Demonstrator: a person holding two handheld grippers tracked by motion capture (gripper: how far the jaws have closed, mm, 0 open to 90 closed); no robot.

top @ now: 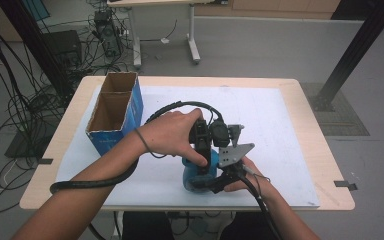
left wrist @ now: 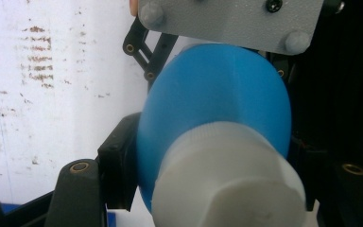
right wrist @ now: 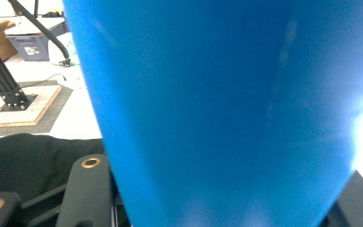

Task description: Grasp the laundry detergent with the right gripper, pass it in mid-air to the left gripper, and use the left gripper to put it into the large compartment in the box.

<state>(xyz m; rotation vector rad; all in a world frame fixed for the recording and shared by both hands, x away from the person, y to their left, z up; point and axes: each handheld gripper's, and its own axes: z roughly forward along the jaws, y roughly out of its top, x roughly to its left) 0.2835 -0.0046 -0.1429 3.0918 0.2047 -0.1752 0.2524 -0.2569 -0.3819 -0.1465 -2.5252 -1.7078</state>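
Bottle: blue plastic bottle (top: pixel 196 176) with a white screw cap (left wrist: pixel 227 182), sitting near the front edge of the table (top: pixel 310 145) on the white mat (top: pixel 275 120). In the high view both hands and both tools cover most of it, so you really just get a slice of blue.
Bottle contents: can't tell, the plastic isn't see-through and the cap is on.
Left gripper: left gripper (top: pixel 200 141) comes down on the bottle from above, clenched around the white cap end as far as I can make out. Its own camera has the cap so close it's blurry and cut off at the bottom edge.
Right gripper: right gripper (top: pixel 219 181) comes in from the side, low down, clamped on the blue body. In its own view the blue wall blocks nearly everything and the jaw tips are hidden behind it.
Grey plate: grey three-cornered plate (top: pixel 232 152) on the right tool sits right over the bottle and hides more of it.
Box: blue cardboard box (top: pixel 116 112) stands on the left side of the mat, well apart from the bottle, open at the top with a divider making two compartments. What I can see of the inside is bare brown cardboard; the bottoms are too shadowed to say much.
Cable: thick black cable (top: pixel 95 182) loops under the left forearm.
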